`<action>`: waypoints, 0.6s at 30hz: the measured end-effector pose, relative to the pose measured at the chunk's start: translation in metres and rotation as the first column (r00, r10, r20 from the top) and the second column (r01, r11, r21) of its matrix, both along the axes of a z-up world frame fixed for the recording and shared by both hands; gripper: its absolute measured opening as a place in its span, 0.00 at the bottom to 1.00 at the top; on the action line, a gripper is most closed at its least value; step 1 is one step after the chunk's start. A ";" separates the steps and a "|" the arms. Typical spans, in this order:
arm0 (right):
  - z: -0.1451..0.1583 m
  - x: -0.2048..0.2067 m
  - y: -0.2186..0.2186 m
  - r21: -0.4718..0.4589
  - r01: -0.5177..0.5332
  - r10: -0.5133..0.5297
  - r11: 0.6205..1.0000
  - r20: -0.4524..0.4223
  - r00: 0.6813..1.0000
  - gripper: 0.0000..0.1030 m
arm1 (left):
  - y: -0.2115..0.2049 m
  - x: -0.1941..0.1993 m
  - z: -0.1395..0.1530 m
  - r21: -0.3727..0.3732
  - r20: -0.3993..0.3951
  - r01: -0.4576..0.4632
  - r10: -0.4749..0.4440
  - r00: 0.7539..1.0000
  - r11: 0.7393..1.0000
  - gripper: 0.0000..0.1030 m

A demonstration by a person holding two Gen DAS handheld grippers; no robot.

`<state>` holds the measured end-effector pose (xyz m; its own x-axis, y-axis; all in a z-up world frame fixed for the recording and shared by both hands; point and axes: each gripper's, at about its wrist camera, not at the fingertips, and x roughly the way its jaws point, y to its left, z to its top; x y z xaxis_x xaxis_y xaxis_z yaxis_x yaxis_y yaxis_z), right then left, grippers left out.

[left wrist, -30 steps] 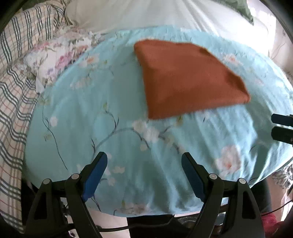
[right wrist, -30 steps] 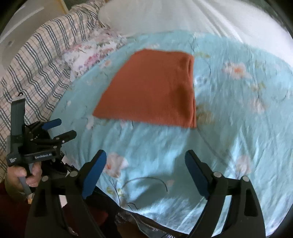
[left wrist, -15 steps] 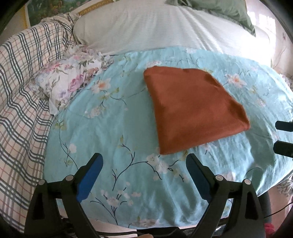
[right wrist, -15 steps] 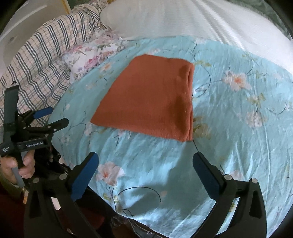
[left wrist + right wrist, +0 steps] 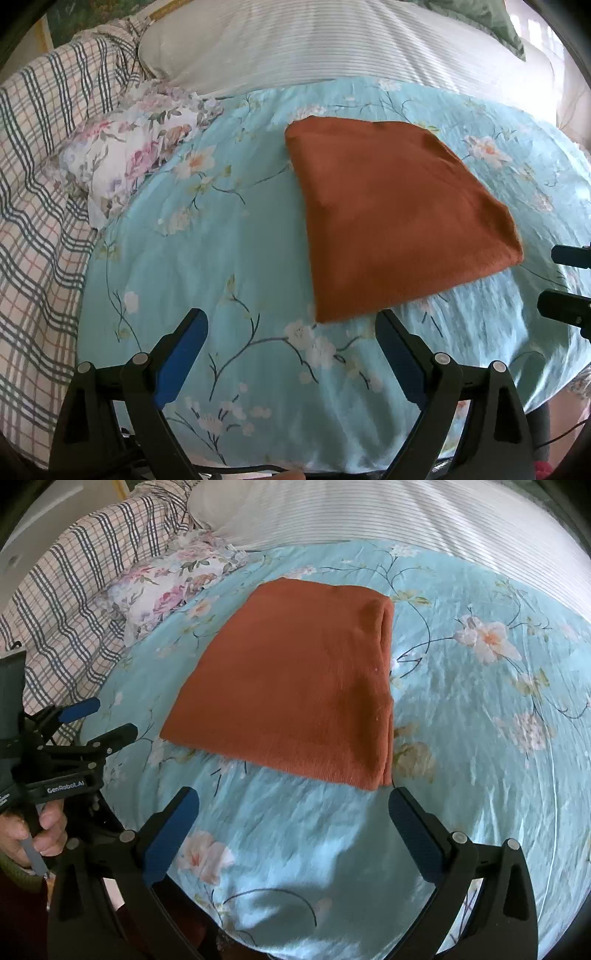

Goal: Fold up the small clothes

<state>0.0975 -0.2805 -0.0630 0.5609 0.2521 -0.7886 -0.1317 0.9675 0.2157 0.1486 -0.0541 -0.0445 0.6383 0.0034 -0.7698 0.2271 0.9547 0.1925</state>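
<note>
Rust-orange folded knit garment (image 5: 399,218) lies flat on light-blue floral sheet (image 5: 229,236), centre-right of left wrist frame. Left gripper (image 5: 291,350) wide apart, empty, just below garment's near corner. Right gripper (image 5: 291,825) likewise spread, below garment's near edge.

A floral pillow (image 5: 125,155) lies between plaid blanket (image 5: 40,184) and turquoise sheet (image 5: 229,236).

Folded garment (image 5: 399,221) lies on the bedsheet (image 5: 221,266), pillow (image 5: 125,155) left.
</note>
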 end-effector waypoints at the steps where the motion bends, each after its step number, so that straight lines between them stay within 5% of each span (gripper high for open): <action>1: 0.000 0.002 0.000 -0.001 0.001 -0.001 1.000 0.000 1.000 0.99 | -0.001 0.002 0.000 0.002 0.000 0.001 -0.001 1.000 1.000 0.90; 18: 0.010 0.031 -0.009 0.001 -0.002 0.002 1.000 0.014 1.000 0.99 | -0.011 0.022 0.003 0.005 0.003 0.017 -0.017 1.000 1.000 0.90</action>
